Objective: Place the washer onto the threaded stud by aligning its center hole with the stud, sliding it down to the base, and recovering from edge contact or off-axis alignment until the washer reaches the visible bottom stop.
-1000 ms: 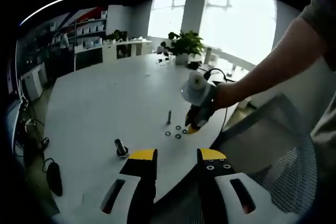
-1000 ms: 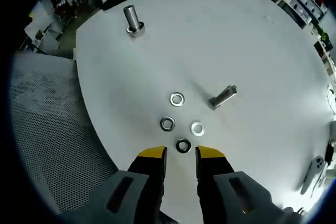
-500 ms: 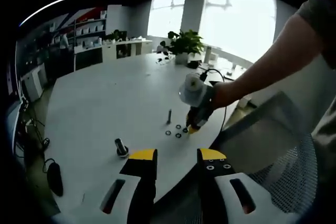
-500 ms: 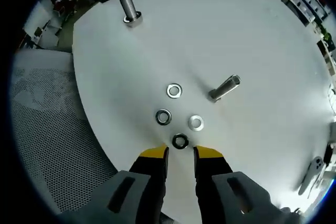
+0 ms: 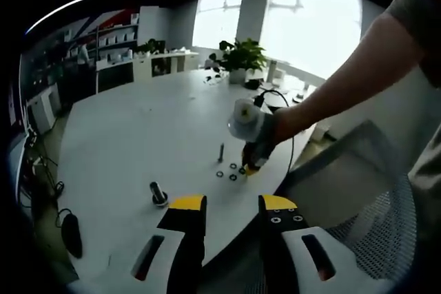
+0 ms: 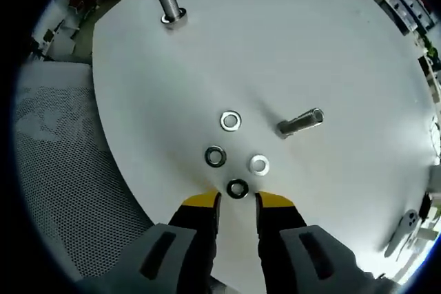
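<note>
In the right gripper view the right gripper (image 6: 238, 200) stands with jaws apart, the dark washer (image 6: 237, 189) lying on the white table (image 6: 331, 53) just ahead of its tips; three more washers (image 6: 231, 121) lie beyond, then the threaded stud (image 6: 300, 122), well apart. A flat washer may skid off the near table edge if the jaws close high. Compared with a second earlier, the tips have crept closer to it. The left gripper (image 5: 231, 203) hangs open, empty
</note>
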`<state>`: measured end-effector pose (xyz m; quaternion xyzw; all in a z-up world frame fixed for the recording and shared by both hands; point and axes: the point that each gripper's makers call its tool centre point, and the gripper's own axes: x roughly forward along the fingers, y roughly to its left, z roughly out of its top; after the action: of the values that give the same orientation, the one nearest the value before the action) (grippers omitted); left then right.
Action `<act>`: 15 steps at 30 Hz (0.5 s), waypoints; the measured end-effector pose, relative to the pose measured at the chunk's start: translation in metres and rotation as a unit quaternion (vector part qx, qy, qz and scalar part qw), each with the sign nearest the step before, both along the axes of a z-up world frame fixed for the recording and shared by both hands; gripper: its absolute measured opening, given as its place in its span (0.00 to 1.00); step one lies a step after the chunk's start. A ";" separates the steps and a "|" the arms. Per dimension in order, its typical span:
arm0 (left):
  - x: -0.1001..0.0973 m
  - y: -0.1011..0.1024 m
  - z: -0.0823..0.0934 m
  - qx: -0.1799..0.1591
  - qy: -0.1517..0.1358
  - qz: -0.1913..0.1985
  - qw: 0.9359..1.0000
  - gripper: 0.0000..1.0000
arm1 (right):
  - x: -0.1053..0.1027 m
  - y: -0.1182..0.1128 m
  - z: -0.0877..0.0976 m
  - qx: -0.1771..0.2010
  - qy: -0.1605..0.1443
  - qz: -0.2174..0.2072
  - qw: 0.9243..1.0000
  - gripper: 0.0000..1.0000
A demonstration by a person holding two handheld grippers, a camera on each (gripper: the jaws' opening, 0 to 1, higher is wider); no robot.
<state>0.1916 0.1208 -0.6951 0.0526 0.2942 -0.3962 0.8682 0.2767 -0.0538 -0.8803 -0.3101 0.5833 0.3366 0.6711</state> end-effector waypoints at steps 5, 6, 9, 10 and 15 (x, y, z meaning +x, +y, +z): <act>0.000 0.001 0.000 -0.001 0.001 0.003 1.000 0.28 | -0.003 0.003 0.000 -0.018 0.005 0.016 1.000 0.21; 0.000 0.001 0.000 0.000 0.001 0.002 1.000 0.28 | -0.003 0.004 0.000 -0.022 0.006 0.024 0.999 0.20; -0.001 0.001 0.000 0.000 0.001 0.001 1.000 0.28 | -0.002 0.003 0.000 -0.027 0.010 0.031 0.999 0.20; 0.000 0.001 0.000 0.001 0.000 0.001 1.000 0.28 | -0.002 0.003 0.000 -0.027 0.011 0.029 0.999 0.19; -0.001 0.001 0.000 0.001 0.001 0.001 1.000 0.28 | -0.001 0.002 0.001 -0.022 0.012 0.012 1.000 0.18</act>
<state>0.1909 0.1219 -0.6951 0.0522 0.2955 -0.3949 0.8684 0.2754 -0.0513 -0.8794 -0.3272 0.5952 0.3353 0.6529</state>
